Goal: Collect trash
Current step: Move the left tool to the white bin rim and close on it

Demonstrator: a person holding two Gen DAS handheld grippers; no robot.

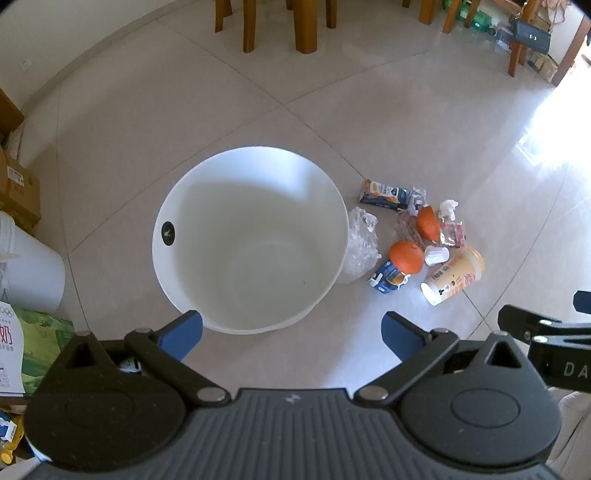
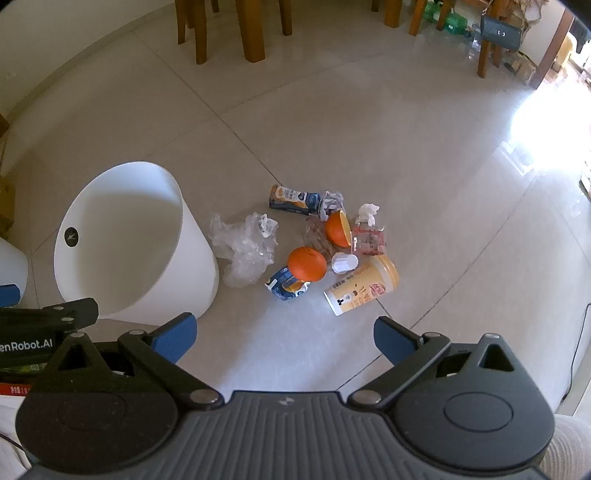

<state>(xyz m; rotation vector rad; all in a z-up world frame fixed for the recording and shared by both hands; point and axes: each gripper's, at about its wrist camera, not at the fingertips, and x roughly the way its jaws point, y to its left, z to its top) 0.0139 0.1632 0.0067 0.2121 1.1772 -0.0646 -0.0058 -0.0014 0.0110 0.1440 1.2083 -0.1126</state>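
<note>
A white bin [image 1: 251, 240] [image 2: 122, 240] stands on the tiled floor with nothing visible inside. To its right lies a pile of trash: crumpled clear plastic [image 2: 243, 247] [image 1: 360, 245], two orange peel halves [image 2: 307, 263] [image 2: 338, 229], two blue juice cartons [image 2: 293, 200] [image 2: 284, 286], a yellow paper cup [image 2: 360, 290] [image 1: 452, 275] on its side, a white cap [image 2: 344, 263], a red wrapper [image 2: 369, 240] and tissue [image 2: 366, 213]. My left gripper [image 1: 291, 332] is open above the bin's near rim. My right gripper [image 2: 284, 334] is open, above bare floor short of the pile.
Wooden chair and table legs [image 2: 253, 33] stand at the back. A dark handbag [image 2: 500, 31] hangs at the far right. Cardboard boxes [image 1: 16, 188] and a white bucket [image 1: 29, 266] sit left of the bin. Sun glare covers the right floor.
</note>
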